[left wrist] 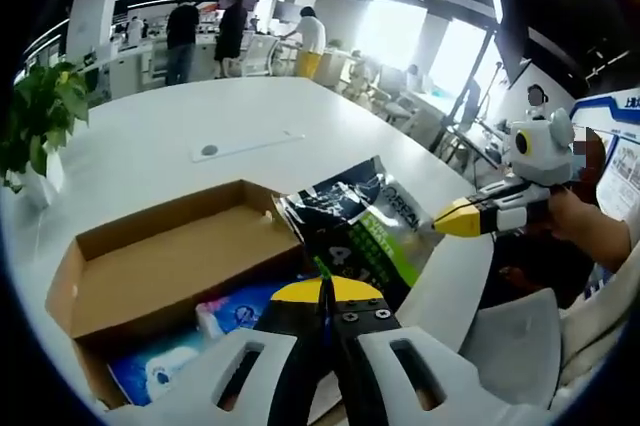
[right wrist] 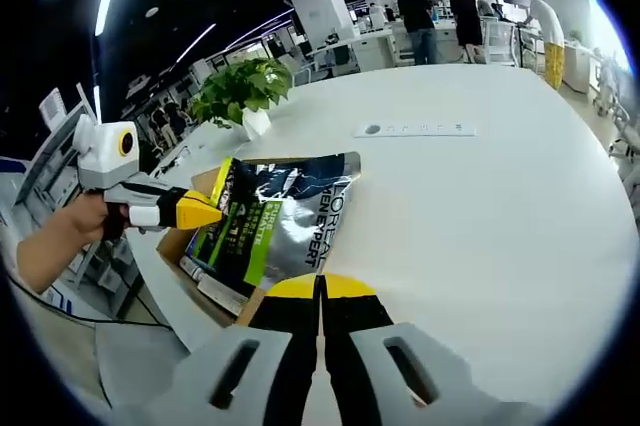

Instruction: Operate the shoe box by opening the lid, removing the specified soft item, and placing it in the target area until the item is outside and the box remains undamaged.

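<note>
Pouch [left wrist: 350, 226] — glossy black, green stripe — pinched by both claws, left [left wrist: 325, 291] and right [right wrist: 321, 286].

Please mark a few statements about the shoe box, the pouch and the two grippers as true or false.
1. The shoe box lid is open. True.
2. Both grippers grip the silver and green pouch. True: the left gripper and the right gripper hold opposite edges.
3. The pouch lies flat inside the box. False: it is held up over the box edge.
4. The box is empty. False: blue packets lie inside.
5. A potted plant stands on the white table. True.
</note>
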Tool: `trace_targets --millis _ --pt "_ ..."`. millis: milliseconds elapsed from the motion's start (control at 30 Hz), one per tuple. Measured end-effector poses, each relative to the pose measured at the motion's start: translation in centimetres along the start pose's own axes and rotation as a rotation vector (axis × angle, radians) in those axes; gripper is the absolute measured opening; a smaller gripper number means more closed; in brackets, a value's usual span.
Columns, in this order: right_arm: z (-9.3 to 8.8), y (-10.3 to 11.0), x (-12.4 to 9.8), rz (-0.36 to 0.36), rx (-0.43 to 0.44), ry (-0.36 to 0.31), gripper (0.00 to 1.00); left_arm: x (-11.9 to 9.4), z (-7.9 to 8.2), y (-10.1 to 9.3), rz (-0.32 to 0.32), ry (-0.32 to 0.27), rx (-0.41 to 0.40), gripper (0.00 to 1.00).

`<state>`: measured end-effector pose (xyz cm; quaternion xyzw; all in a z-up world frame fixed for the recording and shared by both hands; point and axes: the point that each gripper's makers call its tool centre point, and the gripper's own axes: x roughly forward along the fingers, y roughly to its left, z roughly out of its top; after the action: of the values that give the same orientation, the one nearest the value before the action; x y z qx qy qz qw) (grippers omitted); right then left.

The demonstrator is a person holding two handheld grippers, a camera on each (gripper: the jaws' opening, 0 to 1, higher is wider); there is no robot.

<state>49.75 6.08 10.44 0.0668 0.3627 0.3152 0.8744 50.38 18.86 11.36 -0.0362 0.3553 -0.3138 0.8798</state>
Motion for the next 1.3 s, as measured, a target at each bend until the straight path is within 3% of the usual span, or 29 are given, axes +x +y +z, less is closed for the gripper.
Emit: trace_targets --millis 833,1300 --pt "-2.5 -6.7 -1.2 -0.112 0.074 0.039 0.00 6.9 -0.2 -2.9 -0.071 0.080 0.043 0.00" --pt "-3.9 -9.0 0.8 -0.133 0.060 0.099 0.00 9.6 -1.3 -2.6 -0.044 0.163 0.140 0.00"
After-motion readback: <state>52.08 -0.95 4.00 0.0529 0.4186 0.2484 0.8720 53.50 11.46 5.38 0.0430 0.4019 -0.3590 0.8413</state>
